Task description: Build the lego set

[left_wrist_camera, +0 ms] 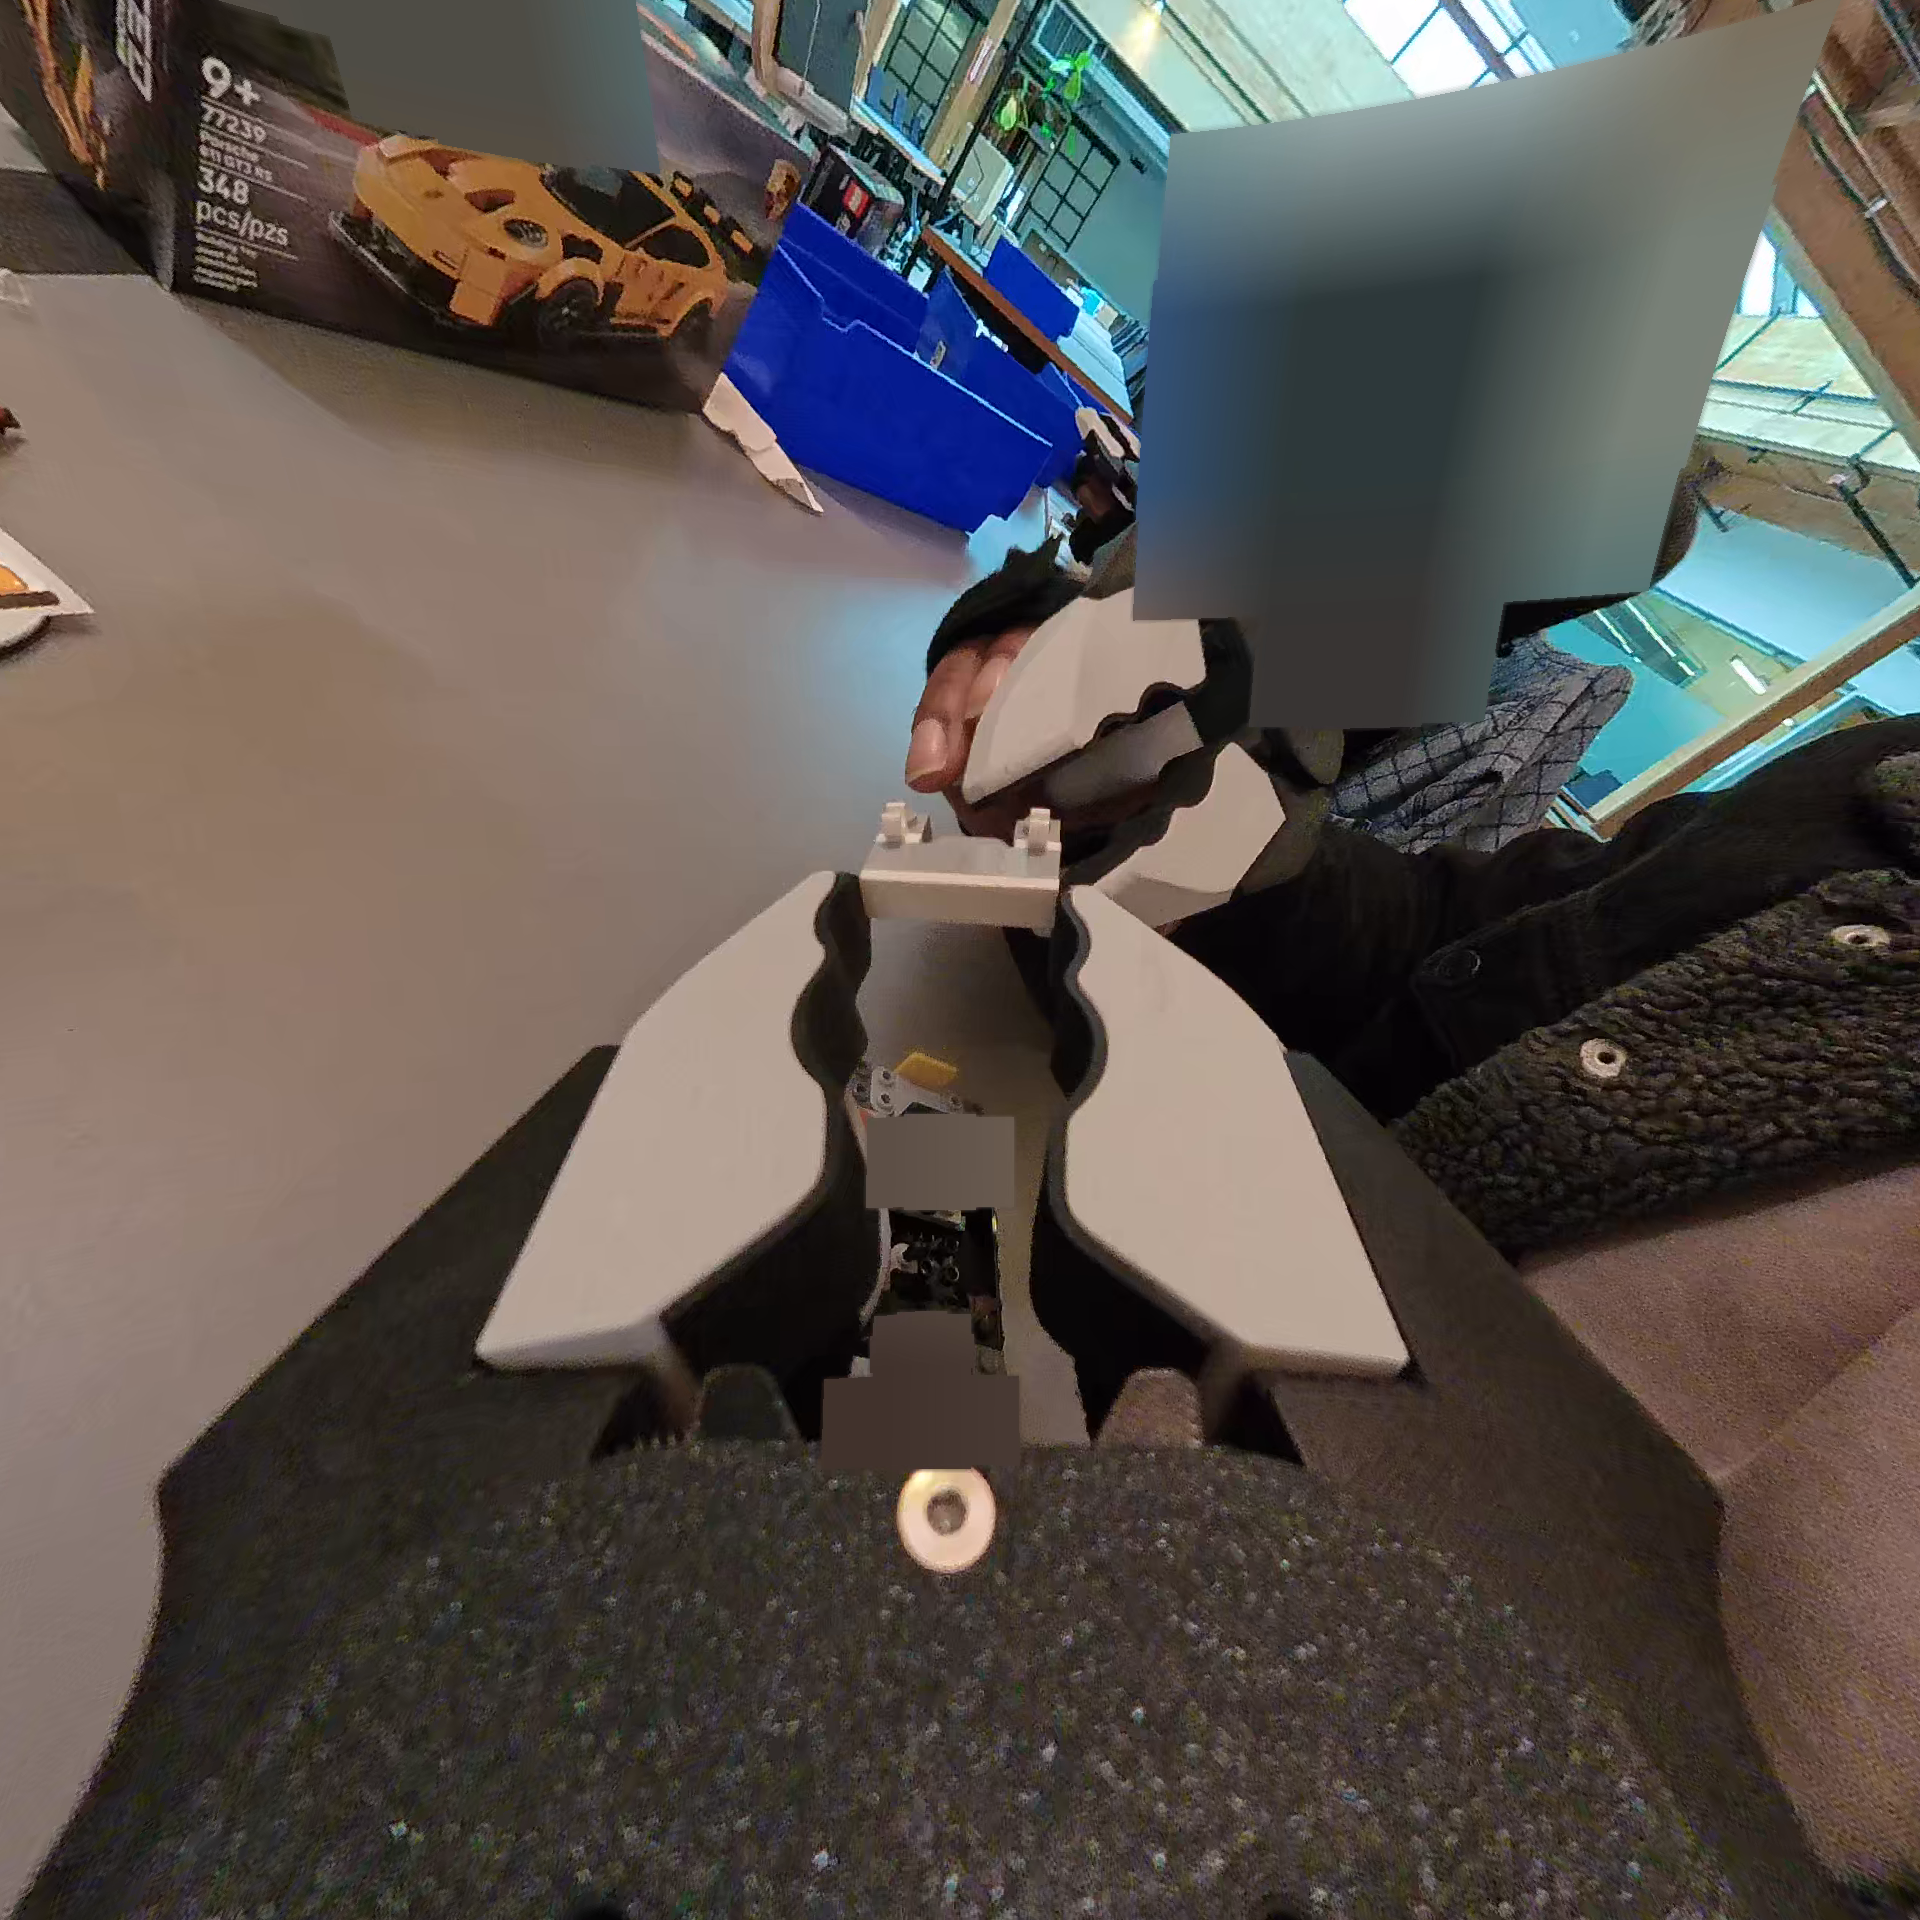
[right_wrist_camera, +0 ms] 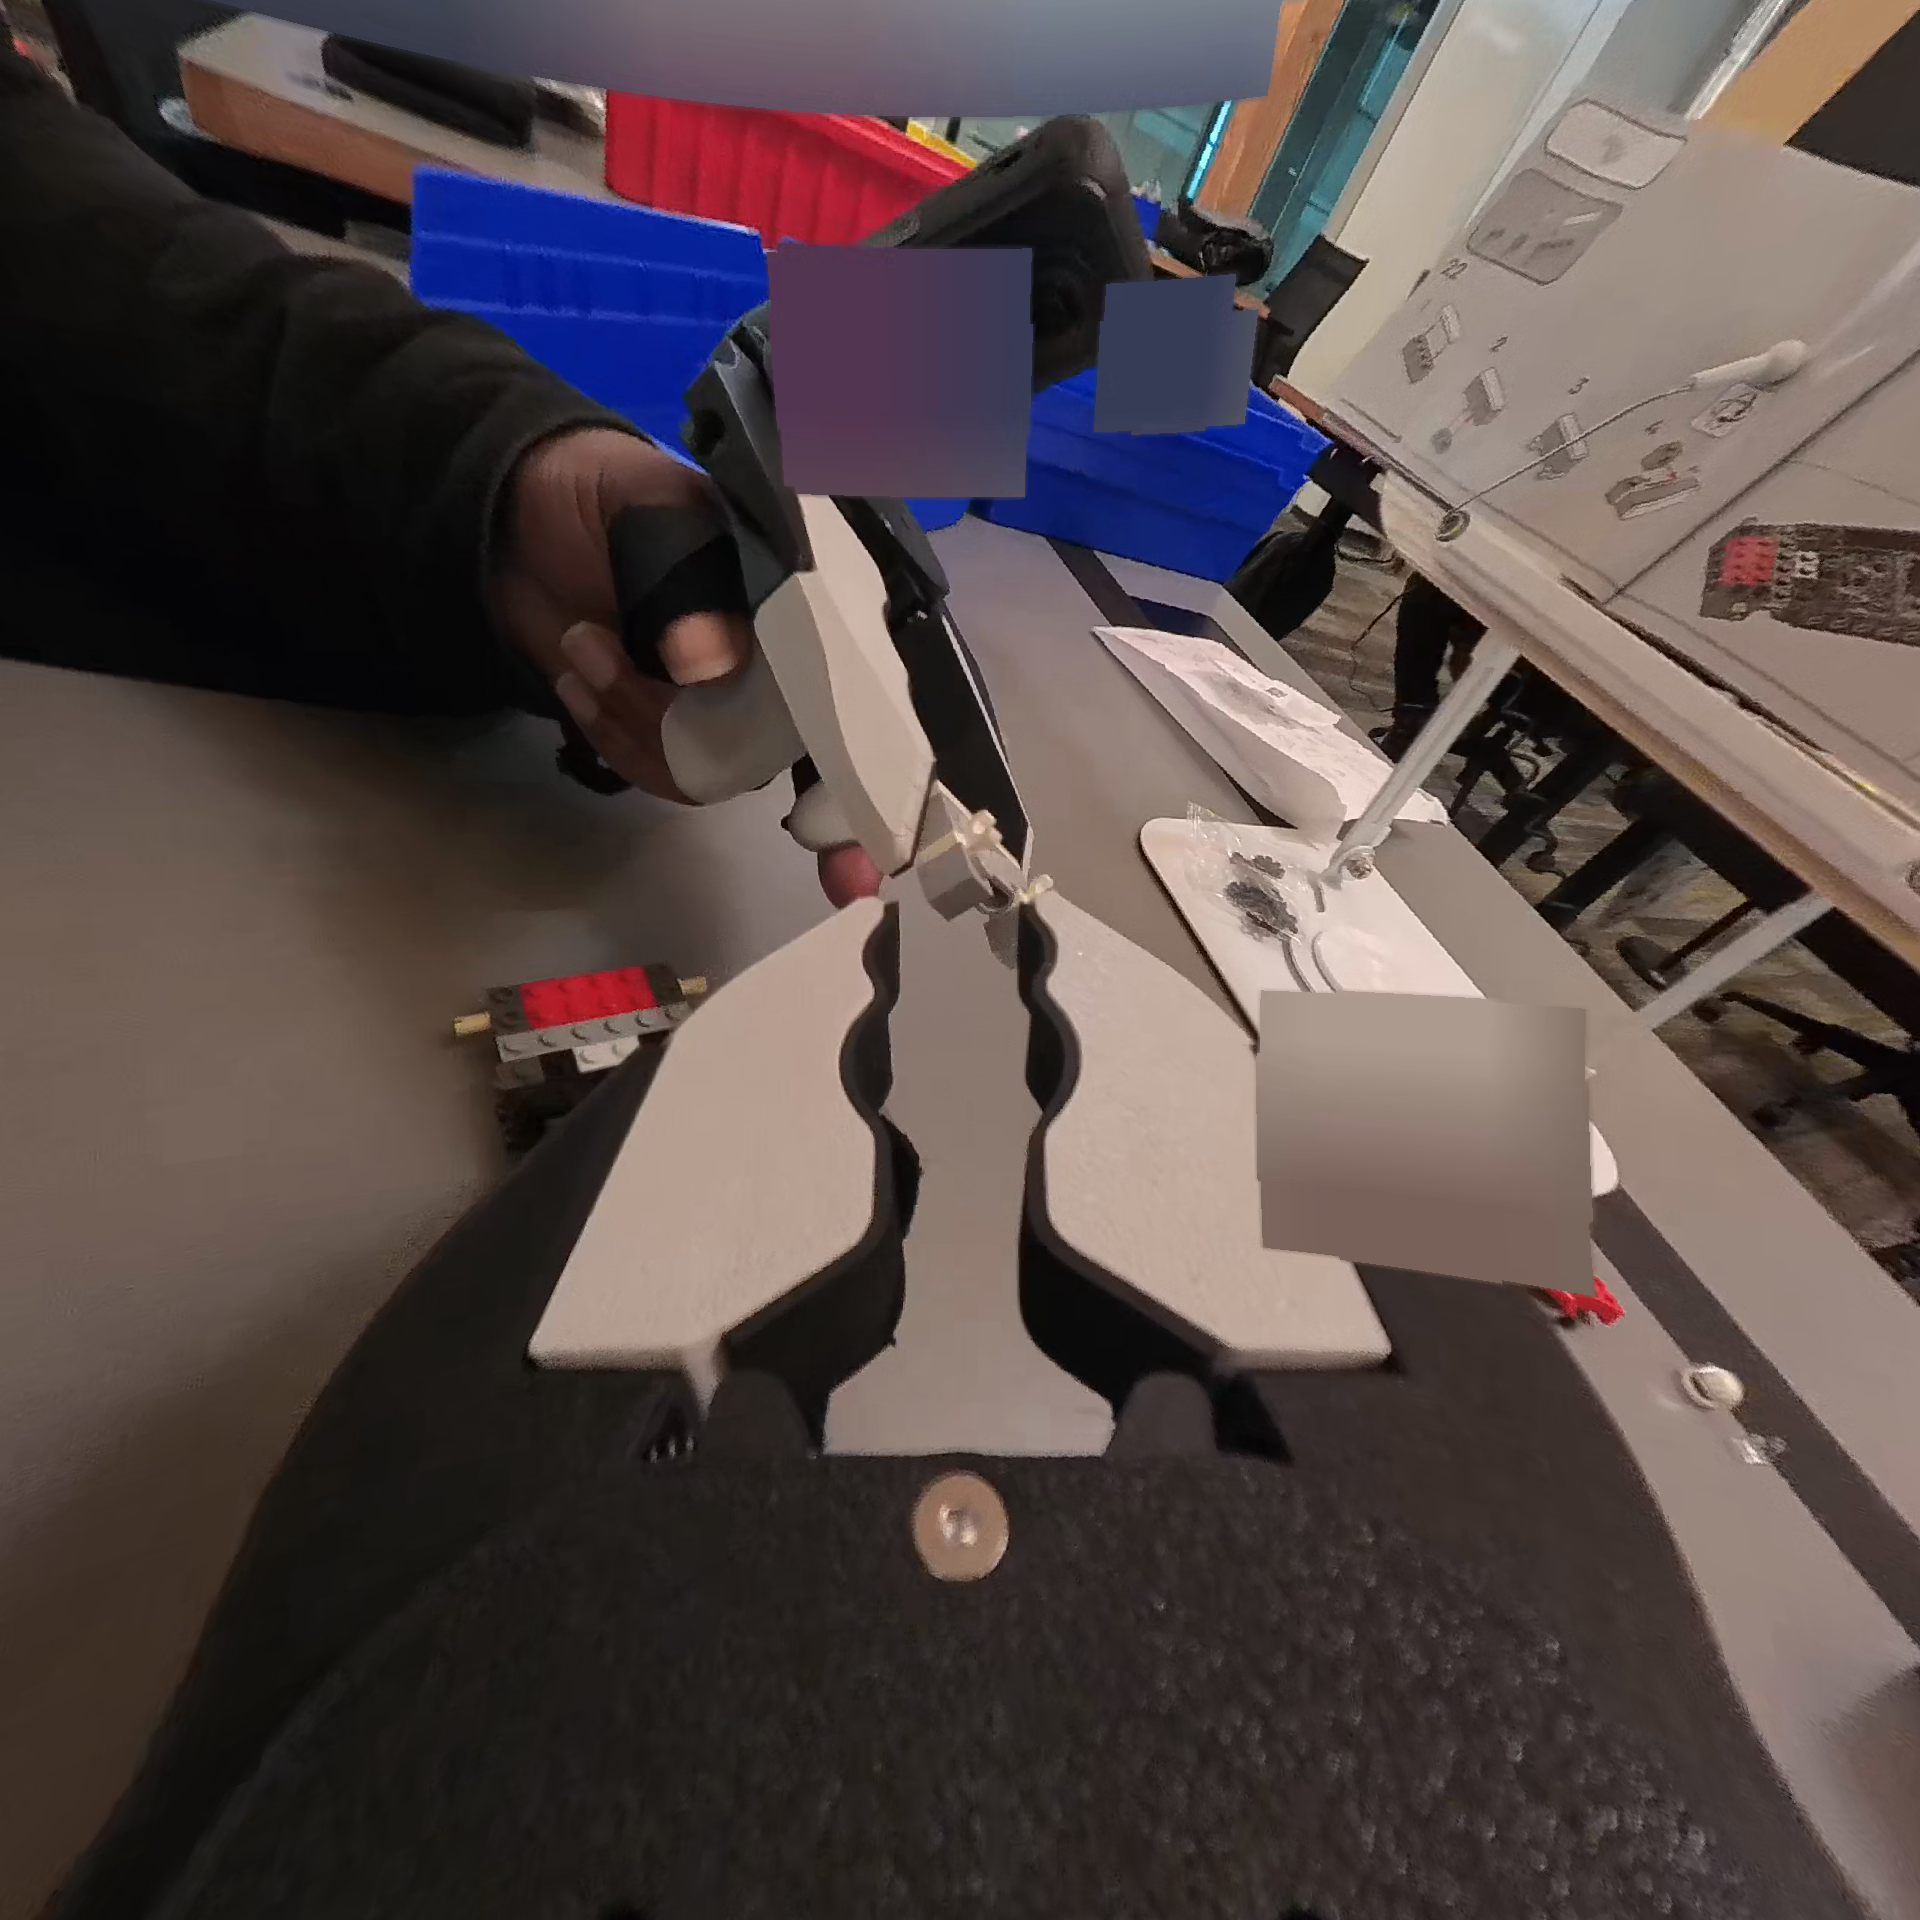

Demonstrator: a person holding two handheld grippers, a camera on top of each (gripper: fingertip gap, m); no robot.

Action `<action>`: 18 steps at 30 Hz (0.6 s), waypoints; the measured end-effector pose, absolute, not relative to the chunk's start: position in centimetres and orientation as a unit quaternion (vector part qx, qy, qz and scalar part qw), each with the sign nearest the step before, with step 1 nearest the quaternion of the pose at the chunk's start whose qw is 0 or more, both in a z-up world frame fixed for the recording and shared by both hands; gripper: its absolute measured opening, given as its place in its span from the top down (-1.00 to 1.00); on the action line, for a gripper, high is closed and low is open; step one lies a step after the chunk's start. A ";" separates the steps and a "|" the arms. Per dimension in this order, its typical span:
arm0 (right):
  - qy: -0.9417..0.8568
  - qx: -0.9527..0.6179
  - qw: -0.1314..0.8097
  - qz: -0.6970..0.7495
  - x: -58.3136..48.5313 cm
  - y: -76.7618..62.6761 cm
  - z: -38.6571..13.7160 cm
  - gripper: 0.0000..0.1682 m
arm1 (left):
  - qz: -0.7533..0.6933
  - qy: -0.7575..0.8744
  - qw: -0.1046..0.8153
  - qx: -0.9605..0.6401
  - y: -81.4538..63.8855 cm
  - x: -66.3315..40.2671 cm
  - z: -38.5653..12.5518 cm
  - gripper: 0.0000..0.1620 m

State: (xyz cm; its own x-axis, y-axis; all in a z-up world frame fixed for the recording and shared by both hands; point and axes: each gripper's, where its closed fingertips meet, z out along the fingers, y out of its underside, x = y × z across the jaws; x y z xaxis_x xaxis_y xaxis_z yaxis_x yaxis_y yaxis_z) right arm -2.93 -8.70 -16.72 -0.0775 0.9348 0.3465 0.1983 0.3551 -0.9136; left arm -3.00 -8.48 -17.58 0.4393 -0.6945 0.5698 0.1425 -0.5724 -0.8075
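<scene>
The left tongs (left_wrist_camera: pixel 961 894) pinch a light grey clip brick (left_wrist_camera: pixel 961 878) at their tips, raised above the desk (left_wrist_camera: pixel 416 727). The right tongs (right_wrist_camera: pixel 951 914) are spread just beside it. Best to keep the left grip steady and close squarely, not touching the clips.

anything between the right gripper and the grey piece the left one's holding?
Nothing visible. The left gripper pinches the grey piece; the right gripper is open, its tips right at that piece with only air between.

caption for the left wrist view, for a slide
Left hand-held gripper pinches a grey lego piece above the table, right hand-held gripper just beyond.
</scene>
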 end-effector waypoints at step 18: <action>-0.640 -0.424 0.544 0.338 -2.8 -8.6 -16.3 0.86 | -0.502 0.191 0.440 -0.720 -8.6 -2.6 -16.9 0.58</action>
